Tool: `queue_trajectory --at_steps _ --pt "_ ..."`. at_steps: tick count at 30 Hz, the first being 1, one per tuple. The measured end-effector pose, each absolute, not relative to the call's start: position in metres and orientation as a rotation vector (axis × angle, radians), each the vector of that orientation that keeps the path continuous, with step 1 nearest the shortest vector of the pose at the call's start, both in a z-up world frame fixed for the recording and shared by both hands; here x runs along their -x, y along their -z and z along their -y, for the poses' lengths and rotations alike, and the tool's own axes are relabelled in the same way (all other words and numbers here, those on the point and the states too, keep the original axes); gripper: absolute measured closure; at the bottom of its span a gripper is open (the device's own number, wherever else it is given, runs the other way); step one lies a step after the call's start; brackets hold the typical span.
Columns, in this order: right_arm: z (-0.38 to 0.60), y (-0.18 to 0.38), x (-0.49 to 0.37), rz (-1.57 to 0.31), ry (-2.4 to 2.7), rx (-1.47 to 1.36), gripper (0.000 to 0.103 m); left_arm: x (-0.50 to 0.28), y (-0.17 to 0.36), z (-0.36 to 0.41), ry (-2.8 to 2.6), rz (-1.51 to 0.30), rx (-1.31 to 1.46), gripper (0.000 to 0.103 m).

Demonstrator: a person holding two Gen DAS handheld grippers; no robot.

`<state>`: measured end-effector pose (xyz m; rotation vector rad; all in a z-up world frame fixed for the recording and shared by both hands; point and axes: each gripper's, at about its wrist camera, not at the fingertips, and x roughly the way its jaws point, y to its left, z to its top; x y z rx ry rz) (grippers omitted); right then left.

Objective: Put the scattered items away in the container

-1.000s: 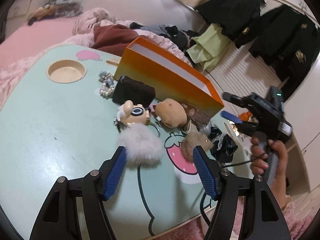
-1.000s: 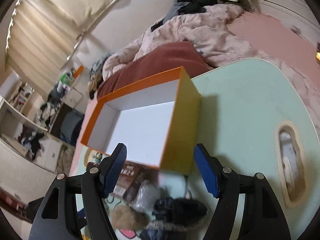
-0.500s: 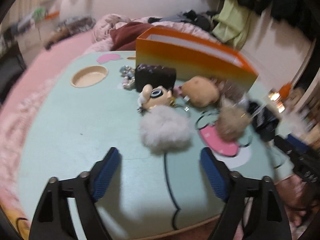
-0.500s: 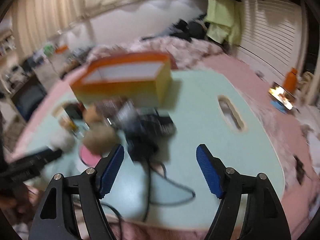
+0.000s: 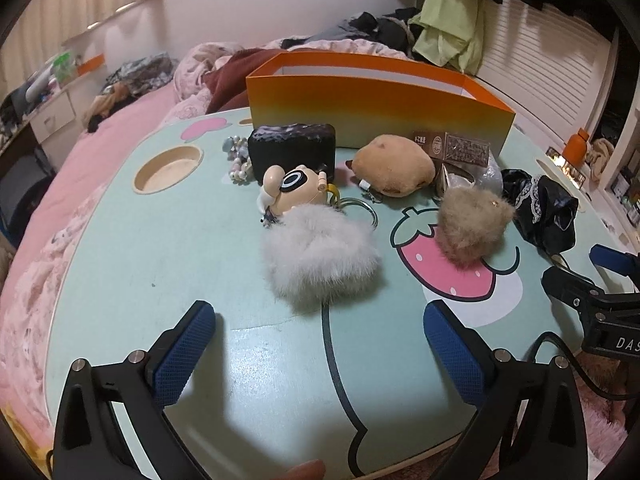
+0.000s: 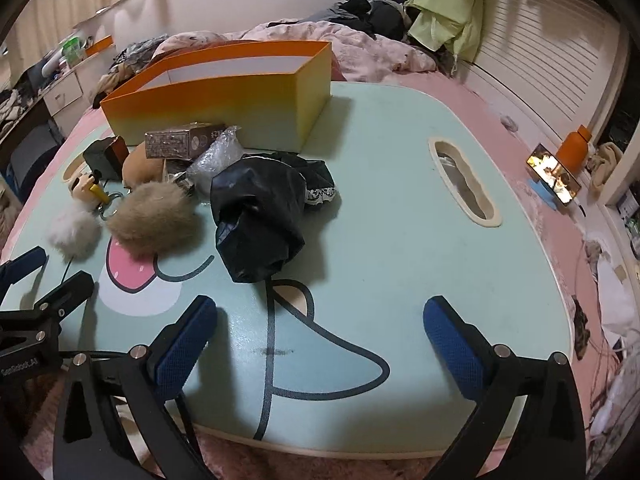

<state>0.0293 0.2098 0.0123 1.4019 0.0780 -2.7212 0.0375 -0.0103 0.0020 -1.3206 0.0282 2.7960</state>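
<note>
An open orange box (image 5: 376, 98) stands at the back of the mint table (image 5: 160, 248); it also shows in the right wrist view (image 6: 224, 96). In front of it lie a white fur pompom (image 5: 320, 256), a brown fur pompom (image 5: 470, 224), a cartoon figure keychain (image 5: 294, 190), a tan plush (image 5: 394, 166), a black pouch (image 5: 292, 150), beads (image 5: 238, 160), a brown packet (image 5: 452, 146) and a black bag (image 6: 260, 216). My left gripper (image 5: 320, 352) is open and empty, short of the white pompom. My right gripper (image 6: 320, 344) is open and empty, short of the black bag.
The table has a round recess (image 5: 168, 168) at the left and an oval slot (image 6: 464, 182) at the right. A pink bed with clothes lies behind. A phone (image 6: 554, 174) and an orange bottle (image 6: 574, 148) sit on the floor at the right.
Both grippers have pulled back from over the items and box to the table's near edge, and now look level across it. Both stay open and empty.
</note>
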Motion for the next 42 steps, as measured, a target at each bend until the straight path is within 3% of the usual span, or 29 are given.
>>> queue_trajectory --at_steps 30,42 --pt "-0.206 -0.011 -0.031 -0.122 2.69 -1.346 0.0 -0.033 -0.001 0.008 -2.771 -0.052 1.29 0.0" --pt "-0.214 -0.003 -0.037 -0.172 2.654 -1.098 0.0 -0.032 -0.001 0.007 -2.767 -0.061 1.274 0.0"
